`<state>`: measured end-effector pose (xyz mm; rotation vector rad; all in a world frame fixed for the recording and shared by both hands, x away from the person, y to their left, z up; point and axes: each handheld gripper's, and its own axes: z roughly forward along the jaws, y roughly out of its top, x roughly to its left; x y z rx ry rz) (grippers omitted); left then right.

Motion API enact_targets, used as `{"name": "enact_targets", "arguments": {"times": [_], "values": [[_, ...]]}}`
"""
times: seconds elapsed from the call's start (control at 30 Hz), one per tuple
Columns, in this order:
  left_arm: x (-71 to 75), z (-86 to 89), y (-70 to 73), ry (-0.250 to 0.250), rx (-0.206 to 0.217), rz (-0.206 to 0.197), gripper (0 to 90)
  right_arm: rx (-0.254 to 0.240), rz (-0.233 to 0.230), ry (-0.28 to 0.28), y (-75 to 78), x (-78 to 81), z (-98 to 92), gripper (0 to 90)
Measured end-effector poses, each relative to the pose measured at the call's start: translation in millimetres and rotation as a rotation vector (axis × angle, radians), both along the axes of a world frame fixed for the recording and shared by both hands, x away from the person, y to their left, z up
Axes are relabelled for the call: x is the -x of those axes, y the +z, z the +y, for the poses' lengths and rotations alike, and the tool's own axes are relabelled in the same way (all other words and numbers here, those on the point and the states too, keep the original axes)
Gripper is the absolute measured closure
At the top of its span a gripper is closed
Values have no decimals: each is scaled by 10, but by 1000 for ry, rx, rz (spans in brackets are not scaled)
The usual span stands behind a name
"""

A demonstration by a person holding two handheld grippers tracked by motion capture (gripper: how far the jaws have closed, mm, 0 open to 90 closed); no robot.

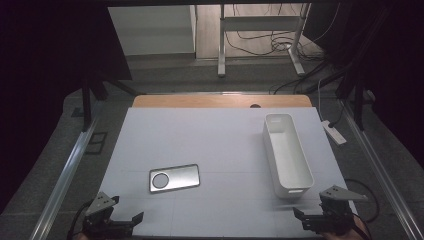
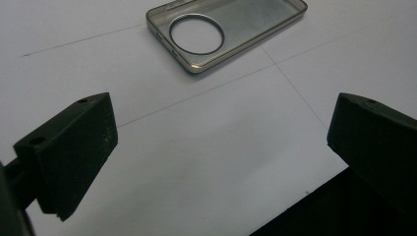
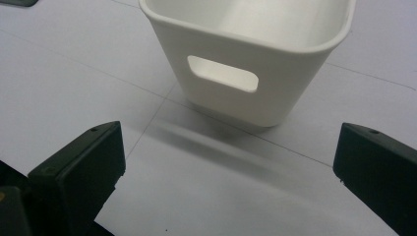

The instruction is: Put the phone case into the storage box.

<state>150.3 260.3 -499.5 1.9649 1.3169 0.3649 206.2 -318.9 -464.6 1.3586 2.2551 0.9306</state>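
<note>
Black and blocky, the jaws of the left hand-held gripper [image 1: 131,221] are standing wide apart with nothing between them, hovering over the near edge of the white counter [image 1: 215,140]. Just ahead of this hand-held gripper, and a little toward its right jaw, the flat rectangular metal phone case with a round camera cut-out [image 1: 174,178] is lying flat on the counter, apart from both jaws; in the left gripper view the same case [image 2: 226,32] is sitting beyond the jaw tips with its round opening on the left.

Over at the opposite near corner, the right hand-held gripper [image 1: 306,217] is also holding its jaws fully spread and empty. Directly in front of it, near but not touching, the long white plastic bin with a slotted handle in its end wall [image 1: 287,154] is resting on the counter, its short end facing the jaws; in the right gripper view that bin [image 3: 246,54] is rising between and beyond the two jaw tips, stretching away lengthwise from the hand-held gripper.
</note>
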Motion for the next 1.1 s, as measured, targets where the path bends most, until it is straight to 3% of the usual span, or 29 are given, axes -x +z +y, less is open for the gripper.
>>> {"name": "enact_targets", "arguments": {"times": [0.73, 1.1], "values": [[-10, 21, -6, -2, 15, 8, 0, 15, -4, 17, -1, 4, 22, 0], [-41, -8, -6, -36, 14, 29, 0, 30, -30, 36, 5, 30, 41, 0]]}}
